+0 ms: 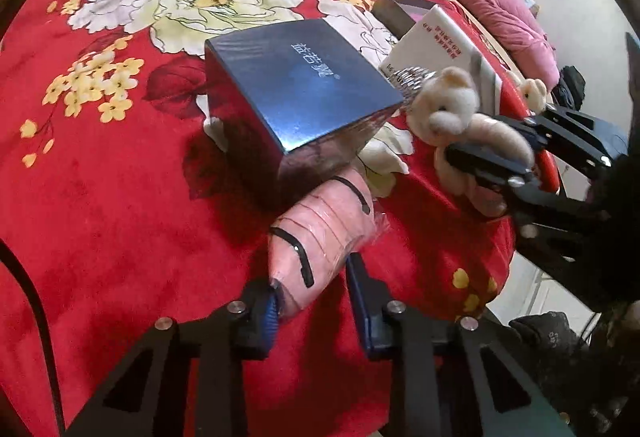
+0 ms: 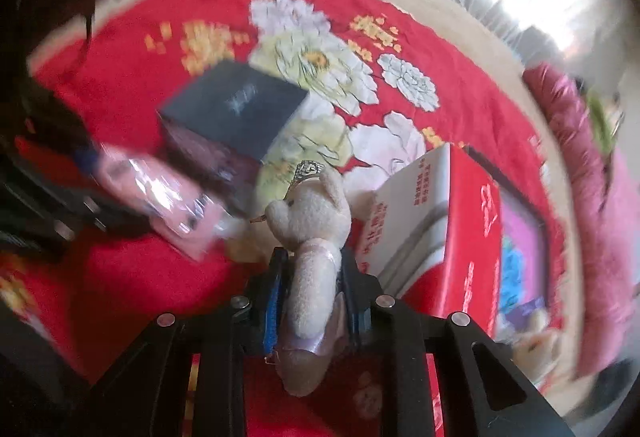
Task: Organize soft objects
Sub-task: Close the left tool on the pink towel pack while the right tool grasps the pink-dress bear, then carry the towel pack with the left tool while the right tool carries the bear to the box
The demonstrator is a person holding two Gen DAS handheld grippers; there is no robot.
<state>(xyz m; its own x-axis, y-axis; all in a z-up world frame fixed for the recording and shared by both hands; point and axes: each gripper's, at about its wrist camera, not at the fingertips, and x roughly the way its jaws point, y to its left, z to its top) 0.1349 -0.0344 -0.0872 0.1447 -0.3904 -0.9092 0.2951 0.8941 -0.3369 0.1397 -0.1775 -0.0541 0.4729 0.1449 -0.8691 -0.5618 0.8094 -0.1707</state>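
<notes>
Fingers of the left gripper (image 1: 312, 301) pinch a pink soft toy (image 1: 324, 229) wrapped in clear plastic. Its long side points straight away from the gripper, toward the blue box (image 1: 296, 93) just ahead. The right gripper (image 2: 312, 297) is pressed shut on the cream teddy bear (image 2: 312, 237). The bear stands up from the fingers with its head on top, and its long side runs along them. Both toys are up off the red flower blanket (image 1: 120, 177).

A bit farther, on the right side, sits an open red and white box (image 2: 472, 221). The right gripper is nearer to it, so I think the bear goes there. Something blue and pink lies inside, too blurry to name. Another small bear (image 1: 534, 93) sits beyond it.
</notes>
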